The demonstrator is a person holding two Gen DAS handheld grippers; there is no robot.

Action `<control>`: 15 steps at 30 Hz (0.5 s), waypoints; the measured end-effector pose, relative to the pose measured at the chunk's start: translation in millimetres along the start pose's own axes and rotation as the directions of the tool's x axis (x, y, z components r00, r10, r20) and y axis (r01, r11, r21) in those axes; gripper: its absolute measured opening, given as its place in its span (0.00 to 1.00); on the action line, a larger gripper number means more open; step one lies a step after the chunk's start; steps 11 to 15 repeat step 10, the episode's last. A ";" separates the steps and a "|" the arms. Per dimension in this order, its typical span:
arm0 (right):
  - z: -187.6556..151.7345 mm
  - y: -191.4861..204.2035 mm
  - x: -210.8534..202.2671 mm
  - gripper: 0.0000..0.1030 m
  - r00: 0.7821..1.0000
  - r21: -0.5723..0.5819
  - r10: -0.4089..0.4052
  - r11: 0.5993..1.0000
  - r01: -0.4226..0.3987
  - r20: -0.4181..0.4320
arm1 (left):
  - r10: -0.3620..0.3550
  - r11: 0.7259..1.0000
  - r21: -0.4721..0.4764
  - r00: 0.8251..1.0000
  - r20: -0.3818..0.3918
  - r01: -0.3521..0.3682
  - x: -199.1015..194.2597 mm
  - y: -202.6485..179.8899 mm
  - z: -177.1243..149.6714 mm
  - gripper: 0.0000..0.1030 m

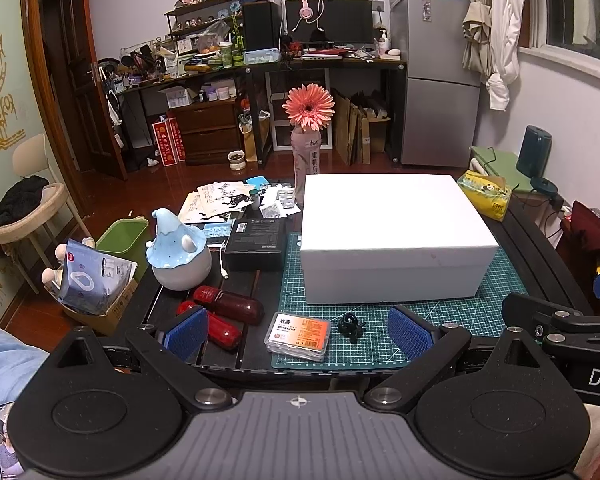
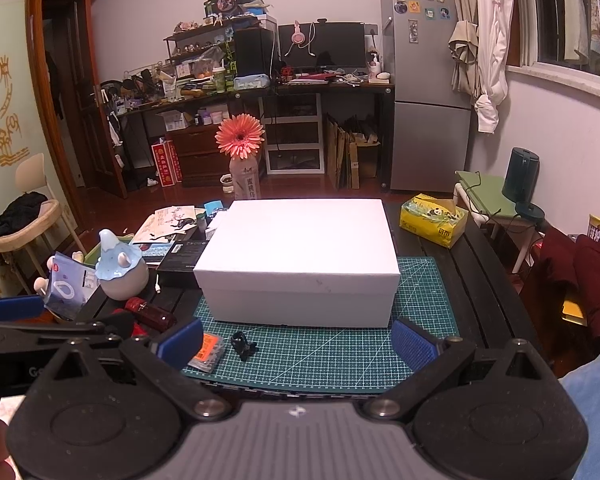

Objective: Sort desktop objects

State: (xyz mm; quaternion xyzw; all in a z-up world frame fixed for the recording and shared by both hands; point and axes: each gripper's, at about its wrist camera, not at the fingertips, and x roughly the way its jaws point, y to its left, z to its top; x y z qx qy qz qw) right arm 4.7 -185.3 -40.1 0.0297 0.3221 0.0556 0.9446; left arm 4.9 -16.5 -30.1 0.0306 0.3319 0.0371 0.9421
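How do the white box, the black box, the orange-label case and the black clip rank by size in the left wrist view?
1. white box
2. black box
3. orange-label case, though nearer the camera, so it is flattered
4. black clip

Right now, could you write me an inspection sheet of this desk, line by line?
Surface: dark table with a green cutting mat.
Job's things: closed white box on the mat; orange-labelled clear case and small black clip in front of it; two red bottles left of the mat.
Clutter: blue-capped ceramic jar, black carton, papers, flower in a bottle, yellow tissue pack.
Grippers: left gripper open and empty; right gripper open and empty.
Cables: white cable beside the jar.
Surroundings: cluttered desk with monitor, fridge.
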 end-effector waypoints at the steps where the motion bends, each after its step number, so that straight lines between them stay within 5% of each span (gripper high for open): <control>1: 0.1 -0.1 0.0 0.98 1.000 0.000 0.000 1.000 0.000 0.000 | 0.000 1.000 -0.001 1.000 0.000 0.000 0.0 0.3 0.3 0.94; 15: -1.0 -0.2 0.3 0.98 1.000 0.001 -0.001 1.000 0.001 -0.002 | 0.001 1.000 0.002 1.000 -0.001 -0.001 0.5 2.1 -1.2 0.94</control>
